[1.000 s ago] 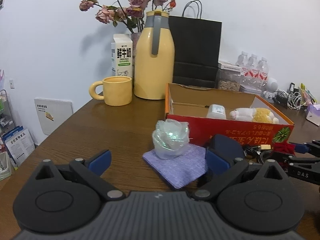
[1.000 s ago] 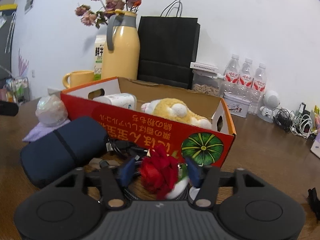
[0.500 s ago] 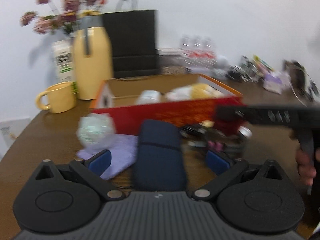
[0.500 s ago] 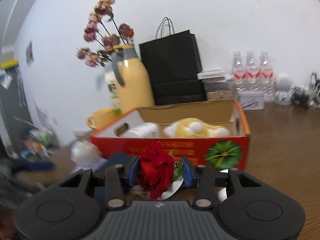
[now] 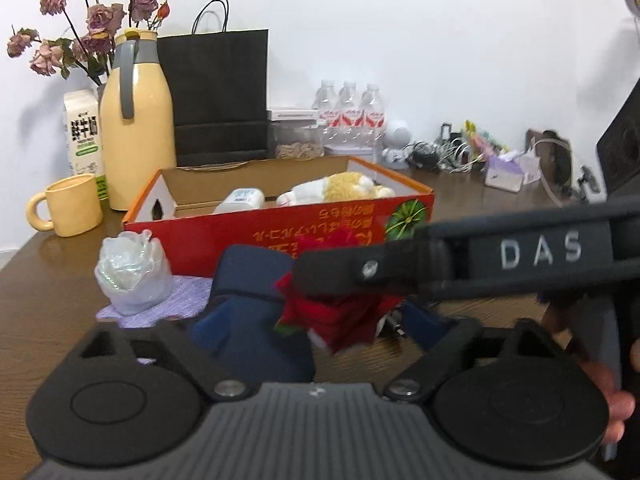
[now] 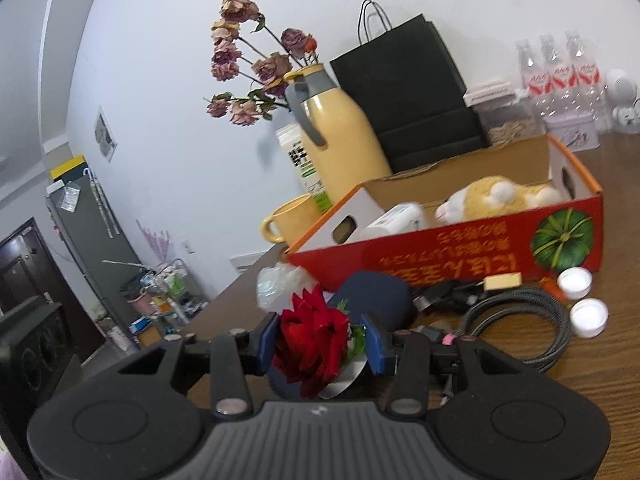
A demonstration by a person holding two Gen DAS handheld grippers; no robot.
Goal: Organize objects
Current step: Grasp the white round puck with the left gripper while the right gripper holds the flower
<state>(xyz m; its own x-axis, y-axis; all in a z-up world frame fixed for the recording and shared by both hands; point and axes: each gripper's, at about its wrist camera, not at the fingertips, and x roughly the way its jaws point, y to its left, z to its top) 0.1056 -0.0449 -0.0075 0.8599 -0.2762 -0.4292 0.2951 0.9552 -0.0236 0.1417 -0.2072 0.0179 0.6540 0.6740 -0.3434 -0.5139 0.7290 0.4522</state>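
Right gripper (image 6: 322, 346) clamped on the red rose (image 6: 310, 340), both pads pressed to the bloom, rose lifted off the table (image 6: 600, 364) and hanging just short of the red box (image 6: 460, 248). Left gripper (image 5: 316, 320) straddles the navy case (image 5: 248, 280), which lies on the table against the box front; jaws closing, case between them, pads seemingly not yet pressing. In the left view the right gripper crosses low over the left one with the rose above the case. Judgement: carry the rose up and over the near wall first, keeping the grip light so petals are not crushed, and drop it into the free floor beside the plush (image 6: 496, 196) and white bottle (image 6: 400, 220); left should finish closing square on the case's sides and wait until the right arm is clear. Against a second ago: rose was down at table level by the cable (image 6: 520, 312), now raised; left jaws were fully wide facing the bag (image 5: 132, 280) on the purple cloth (image 5: 188, 298), now swung over the case and narrowing.
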